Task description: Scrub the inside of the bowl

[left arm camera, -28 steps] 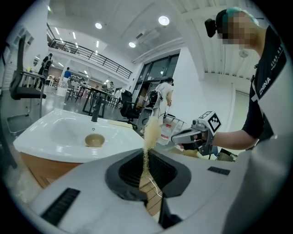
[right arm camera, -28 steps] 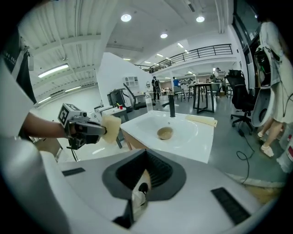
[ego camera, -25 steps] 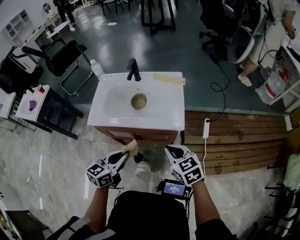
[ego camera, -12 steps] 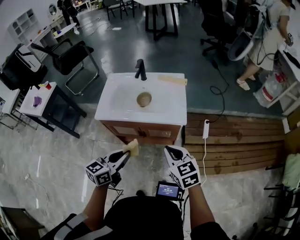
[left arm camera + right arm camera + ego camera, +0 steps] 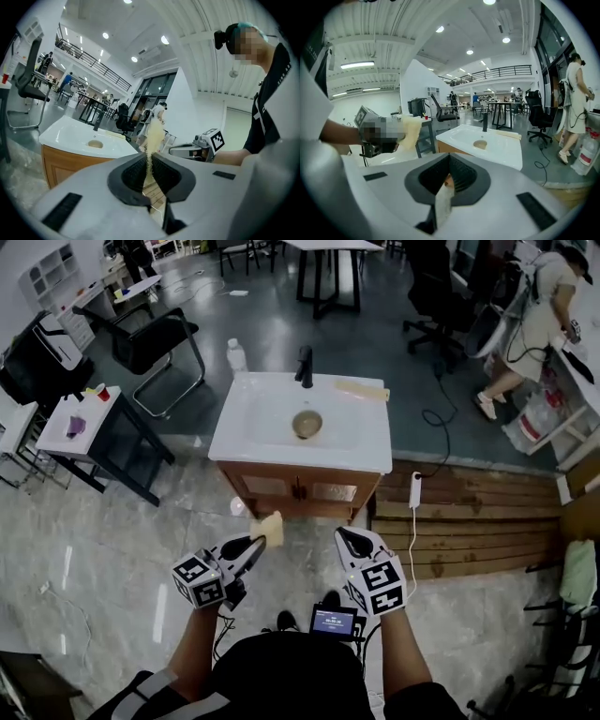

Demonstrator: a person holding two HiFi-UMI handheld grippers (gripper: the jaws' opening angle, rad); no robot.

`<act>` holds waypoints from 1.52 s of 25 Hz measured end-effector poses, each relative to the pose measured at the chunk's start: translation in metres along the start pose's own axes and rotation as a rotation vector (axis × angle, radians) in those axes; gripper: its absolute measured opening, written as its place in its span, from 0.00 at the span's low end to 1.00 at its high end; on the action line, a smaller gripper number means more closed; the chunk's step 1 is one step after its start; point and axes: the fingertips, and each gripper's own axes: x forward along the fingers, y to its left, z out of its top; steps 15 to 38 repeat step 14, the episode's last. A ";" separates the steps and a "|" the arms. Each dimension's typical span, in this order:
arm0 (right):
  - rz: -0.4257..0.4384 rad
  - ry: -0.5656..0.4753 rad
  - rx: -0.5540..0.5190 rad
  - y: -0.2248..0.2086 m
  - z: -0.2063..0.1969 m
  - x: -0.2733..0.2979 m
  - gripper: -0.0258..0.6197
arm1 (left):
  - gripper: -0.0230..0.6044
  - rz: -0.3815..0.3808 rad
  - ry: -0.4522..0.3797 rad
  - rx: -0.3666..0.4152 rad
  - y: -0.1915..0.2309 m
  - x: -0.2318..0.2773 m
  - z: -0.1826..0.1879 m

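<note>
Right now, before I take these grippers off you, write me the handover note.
Left gripper: shut on the yellow sponge, which sticks out past the jaws.
Right gripper: shut, empty.
Bowl: sits opening up in the white sink, in front of the black faucet. Both grippers are well short of it, over the floor.
Done: sponge is in the grip.
Left: step up to the sink, reach the bowl, scrub its inside.
</note>
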 end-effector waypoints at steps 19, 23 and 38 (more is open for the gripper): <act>-0.035 0.009 0.027 0.044 -0.010 -0.017 0.05 | 0.07 -0.089 0.006 0.007 -0.021 -0.035 -0.024; -0.035 0.009 0.027 0.044 -0.010 -0.017 0.05 | 0.07 -0.089 0.006 0.007 -0.021 -0.035 -0.024; -0.035 0.009 0.027 0.044 -0.010 -0.017 0.05 | 0.07 -0.089 0.006 0.007 -0.021 -0.035 -0.024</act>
